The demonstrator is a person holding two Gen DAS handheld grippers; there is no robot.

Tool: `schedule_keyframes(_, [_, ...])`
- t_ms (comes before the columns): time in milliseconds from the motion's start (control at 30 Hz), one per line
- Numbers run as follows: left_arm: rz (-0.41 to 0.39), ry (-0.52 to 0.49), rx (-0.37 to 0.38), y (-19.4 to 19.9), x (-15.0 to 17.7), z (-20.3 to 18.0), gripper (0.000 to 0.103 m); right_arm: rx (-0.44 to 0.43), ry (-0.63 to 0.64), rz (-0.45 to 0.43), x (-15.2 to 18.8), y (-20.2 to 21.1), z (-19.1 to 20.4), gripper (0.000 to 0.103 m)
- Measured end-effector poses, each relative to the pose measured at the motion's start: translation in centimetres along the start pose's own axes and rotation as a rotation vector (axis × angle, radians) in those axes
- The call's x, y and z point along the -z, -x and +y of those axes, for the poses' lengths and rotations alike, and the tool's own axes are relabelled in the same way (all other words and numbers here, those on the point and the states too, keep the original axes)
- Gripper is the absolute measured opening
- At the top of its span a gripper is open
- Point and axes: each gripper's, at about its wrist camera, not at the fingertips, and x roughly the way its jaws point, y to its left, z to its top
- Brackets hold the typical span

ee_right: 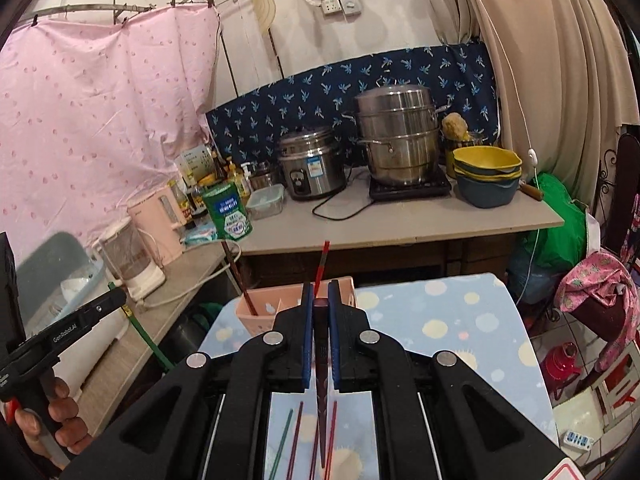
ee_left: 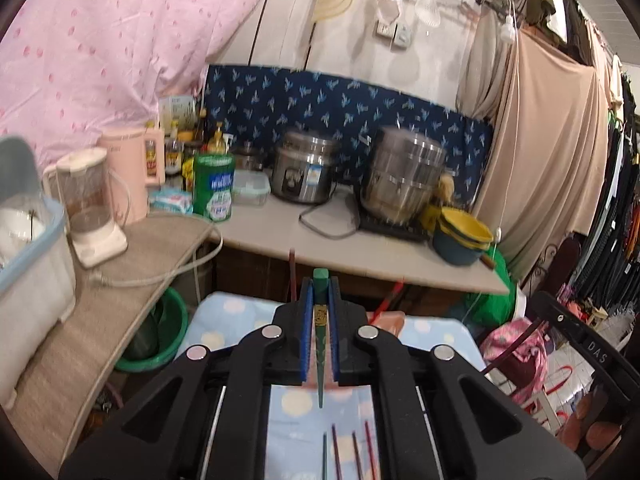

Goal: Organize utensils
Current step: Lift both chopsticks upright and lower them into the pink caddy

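Note:
My left gripper (ee_left: 321,285) is shut on a green chopstick (ee_left: 321,276), lifted above the dotted blue tablecloth (ee_left: 240,312). My right gripper (ee_right: 320,286) is shut on a dark red chopstick (ee_right: 322,264) just in front of the pink utensil holder (ee_right: 260,314). One dark chopstick (ee_right: 239,276) stands in that holder. In the right wrist view the left gripper (ee_right: 118,299) shows at the left with its green chopstick (ee_right: 148,340) hanging below it and a hand (ee_right: 60,420) on its handle. Several loose chopsticks (ee_right: 294,436) lie on the cloth under the grippers; the same loose chopsticks (ee_left: 336,452) show in the left wrist view.
Behind the table runs a counter (ee_right: 400,224) with a rice cooker (ee_right: 312,166), a steel steamer pot (ee_right: 396,136), stacked yellow and blue bowls (ee_right: 486,178) and a green canister (ee_right: 229,212). A blender (ee_left: 90,208) and a blue-rimmed bin (ee_left: 32,264) stand on the left shelf. A green basin (ee_left: 160,332) sits on the floor.

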Motion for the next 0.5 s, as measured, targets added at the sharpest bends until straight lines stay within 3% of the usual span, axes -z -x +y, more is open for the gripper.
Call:
schedule_keyframes(300, [-0.123,0.009,-0.005,-4.1,-5.8,-0.9,0.007,-0.035,-0.088,-0.185,-7.3,-4.1,0.7,0.007])
schedule_keyframes(500, [-0.067,0.009,-0.008,-7.8,-5.2,-0.6,0.007,-0.042,-0.126,-0.185,-9.0,-8.7,0.3,0.007])
